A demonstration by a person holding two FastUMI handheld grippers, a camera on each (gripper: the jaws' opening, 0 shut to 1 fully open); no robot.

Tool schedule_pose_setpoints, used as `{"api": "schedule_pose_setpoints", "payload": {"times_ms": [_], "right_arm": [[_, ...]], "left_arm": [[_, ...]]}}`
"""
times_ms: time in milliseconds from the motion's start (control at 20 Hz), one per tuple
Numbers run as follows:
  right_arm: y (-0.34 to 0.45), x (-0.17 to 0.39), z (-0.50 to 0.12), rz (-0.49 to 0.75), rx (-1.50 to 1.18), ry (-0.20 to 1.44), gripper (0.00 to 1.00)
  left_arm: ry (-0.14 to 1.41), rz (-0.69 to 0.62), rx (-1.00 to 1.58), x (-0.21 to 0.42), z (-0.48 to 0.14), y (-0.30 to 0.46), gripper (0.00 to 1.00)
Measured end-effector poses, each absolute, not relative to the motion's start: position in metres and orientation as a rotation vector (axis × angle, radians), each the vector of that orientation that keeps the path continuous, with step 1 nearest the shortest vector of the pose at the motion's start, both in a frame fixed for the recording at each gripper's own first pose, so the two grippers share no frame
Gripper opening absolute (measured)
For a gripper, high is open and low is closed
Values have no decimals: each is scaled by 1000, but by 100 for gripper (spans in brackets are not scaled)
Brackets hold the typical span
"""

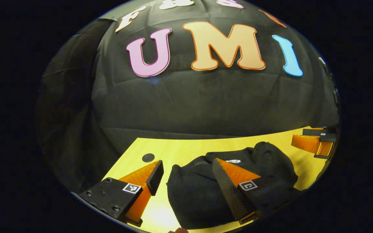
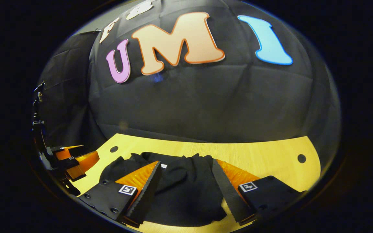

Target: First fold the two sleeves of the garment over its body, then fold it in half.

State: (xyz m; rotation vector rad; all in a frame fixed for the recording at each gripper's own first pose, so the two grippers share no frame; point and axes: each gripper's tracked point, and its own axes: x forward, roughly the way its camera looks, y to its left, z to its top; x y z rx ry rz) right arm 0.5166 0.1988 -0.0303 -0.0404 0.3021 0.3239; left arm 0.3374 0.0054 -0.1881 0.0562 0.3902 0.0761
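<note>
A black garment (image 1: 206,191) lies bunched in a rumpled heap on the yellow wooden table (image 1: 189,150), a small white neck label showing on top. My left gripper (image 1: 189,176) hovers open above the heap's left part, one finger over bare table, the other over the cloth. In the right gripper view the same garment (image 2: 186,191) spreads below my right gripper (image 2: 186,176), whose fingers stand wide open above it with nothing between them. The right gripper (image 1: 316,142) appears at the far right of the left gripper view; the left gripper (image 2: 71,158) appears at the left edge of the right gripper view.
The table (image 2: 264,155) has round dark holes near its far corners (image 1: 148,157) (image 2: 301,158). The black cloth wall rises directly behind the table's far edge. A dark stand (image 2: 37,123) is at the far left of the right gripper view.
</note>
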Motion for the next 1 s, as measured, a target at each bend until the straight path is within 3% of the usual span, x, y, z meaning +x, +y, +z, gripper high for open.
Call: {"api": "schedule_pose_setpoints", "payload": {"times_ms": [400,450,550,600,650,850,900,1000], "right_arm": [[199,346,10,322,-79,99,98],[200,320,12,324,-68,71,98],[203,268,16,328,-34,-8,95],[204,242,17,330,-22,-40,98],[205,215,15,331,-16,-68,97],[205,121,-11,356,1,-108,97],[207,104,-20,371,12,-106,97],[207,77,-34,379,16,-114,97]], "left_arm": [[205,-16,105,217,-108,-13,94],[166,-21,110,198,-96,-14,100],[105,-31,113,158,-76,-13,100],[99,-36,126,138,-73,-12,99],[89,-39,141,109,-75,-13,92],[61,-46,160,34,-68,-5,92],[66,-59,153,17,-72,-6,95],[101,-91,155,-8,-87,-9,91]]}}
